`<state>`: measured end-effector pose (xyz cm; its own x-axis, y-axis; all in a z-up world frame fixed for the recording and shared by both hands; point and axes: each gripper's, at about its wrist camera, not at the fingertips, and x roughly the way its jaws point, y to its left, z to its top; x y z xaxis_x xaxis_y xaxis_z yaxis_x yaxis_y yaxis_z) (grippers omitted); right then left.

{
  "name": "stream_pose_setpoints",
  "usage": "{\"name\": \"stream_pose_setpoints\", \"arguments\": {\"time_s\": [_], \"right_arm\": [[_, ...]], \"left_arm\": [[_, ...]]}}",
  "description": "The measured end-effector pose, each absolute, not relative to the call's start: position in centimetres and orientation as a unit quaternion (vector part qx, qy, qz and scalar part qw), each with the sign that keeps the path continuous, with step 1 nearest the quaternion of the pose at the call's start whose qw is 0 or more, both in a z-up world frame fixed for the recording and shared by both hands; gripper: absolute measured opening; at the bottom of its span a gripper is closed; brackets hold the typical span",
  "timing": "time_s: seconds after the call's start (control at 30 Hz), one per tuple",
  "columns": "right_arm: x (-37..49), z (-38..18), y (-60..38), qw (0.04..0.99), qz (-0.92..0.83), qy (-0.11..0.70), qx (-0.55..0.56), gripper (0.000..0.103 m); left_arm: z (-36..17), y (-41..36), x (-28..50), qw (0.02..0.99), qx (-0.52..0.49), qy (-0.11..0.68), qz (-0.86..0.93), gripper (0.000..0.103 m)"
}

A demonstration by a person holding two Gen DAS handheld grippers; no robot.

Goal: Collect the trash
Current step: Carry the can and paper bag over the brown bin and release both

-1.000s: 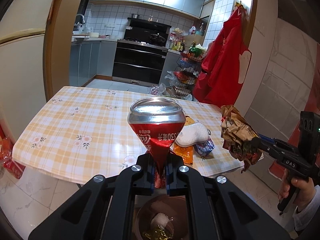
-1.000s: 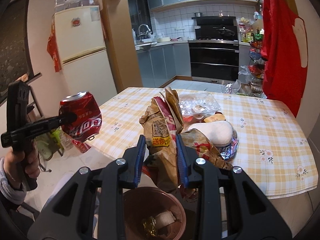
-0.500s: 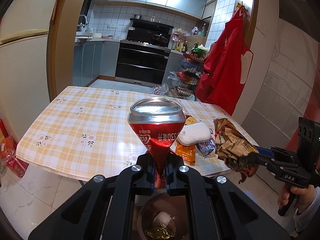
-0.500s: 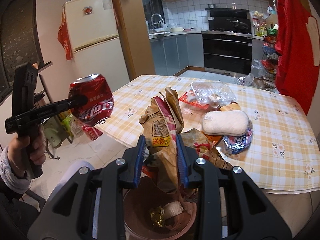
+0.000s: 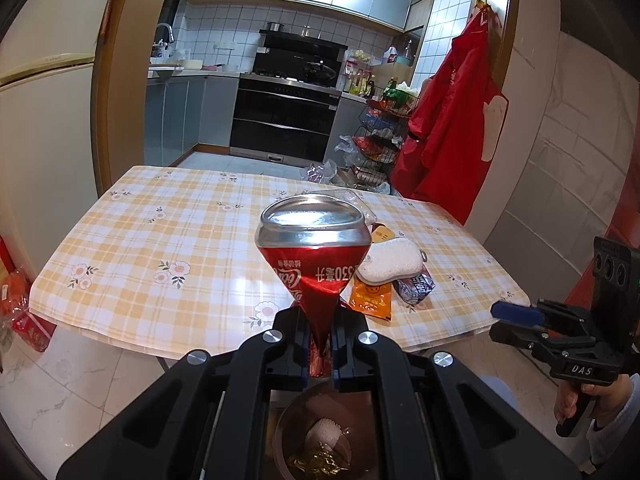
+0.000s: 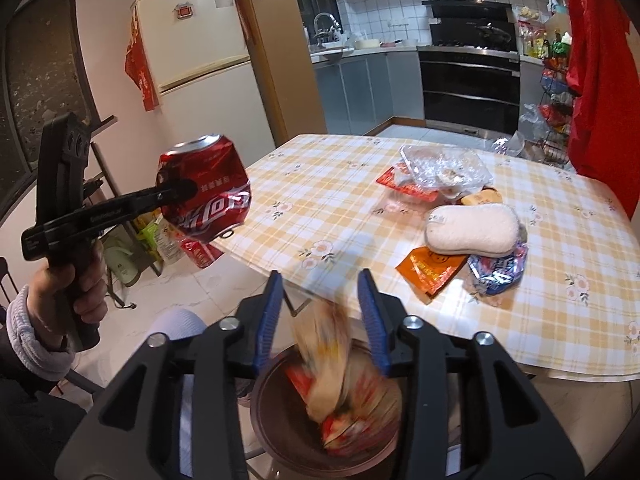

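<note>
Left wrist view: the left claw [image 5: 320, 344] stays clamped on the pinched end of the crushed red can [image 5: 311, 248], held above the brown bin [image 5: 288, 432] on the floor below it. Off to the right, the right claw [image 5: 514, 318] now shows bare blue pads; the crumpled paper bag it carried a moment ago is gone from between them. On the bench [image 5: 160, 240] a white sponge [image 5: 390, 262], an orange packet [image 5: 370, 296] and a blue wrapper [image 5: 416, 286] still wait.

Right wrist view: the right claw [image 6: 324, 312] has its jaws opening, and the paper bag [image 6: 340, 364] is a blur dropping clear of the pads into the bin [image 6: 272, 412]. A clear plastic tray [image 6: 444, 166] also lies on the bench [image 6: 340, 208].

One piece looks delivered. The can seems next to be dropped, then the litter left on the bench.
</note>
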<state>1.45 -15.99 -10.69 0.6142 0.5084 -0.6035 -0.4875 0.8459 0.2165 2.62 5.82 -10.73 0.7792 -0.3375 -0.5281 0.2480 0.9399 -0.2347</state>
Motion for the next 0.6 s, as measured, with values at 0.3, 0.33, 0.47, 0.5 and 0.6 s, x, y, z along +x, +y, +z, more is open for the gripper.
{"name": "stream_pose_setpoints", "arguments": {"time_s": [0.3,0.33,0.47,0.5,0.6], "right_arm": [[1.8,-8.4,-19.5,0.944,0.158,0.29,0.008,0.097],[2.0,-8.2,-20.2,0.947,0.144,0.286,0.014,0.097],[2.3,-7.9,-22.3,0.954,0.104,0.279,0.024,0.097],[2.2,-8.0,-22.6,0.955,0.098,0.278,0.023,0.097],[2.3,-8.1,-23.4,0.958,0.083,0.275,0.019,0.097]], "left_arm": [[-11.0,5.3,2.3,0.937,-0.074,0.297,-0.17,0.008],[-11.0,5.3,2.3,0.936,-0.073,0.297,-0.172,0.008],[-11.2,4.6,2.2,0.933,-0.068,0.302,-0.181,0.008],[-11.3,4.4,2.2,0.932,-0.066,0.304,-0.185,0.008],[-11.5,3.6,2.1,0.928,-0.06,0.309,-0.198,0.008]]}}
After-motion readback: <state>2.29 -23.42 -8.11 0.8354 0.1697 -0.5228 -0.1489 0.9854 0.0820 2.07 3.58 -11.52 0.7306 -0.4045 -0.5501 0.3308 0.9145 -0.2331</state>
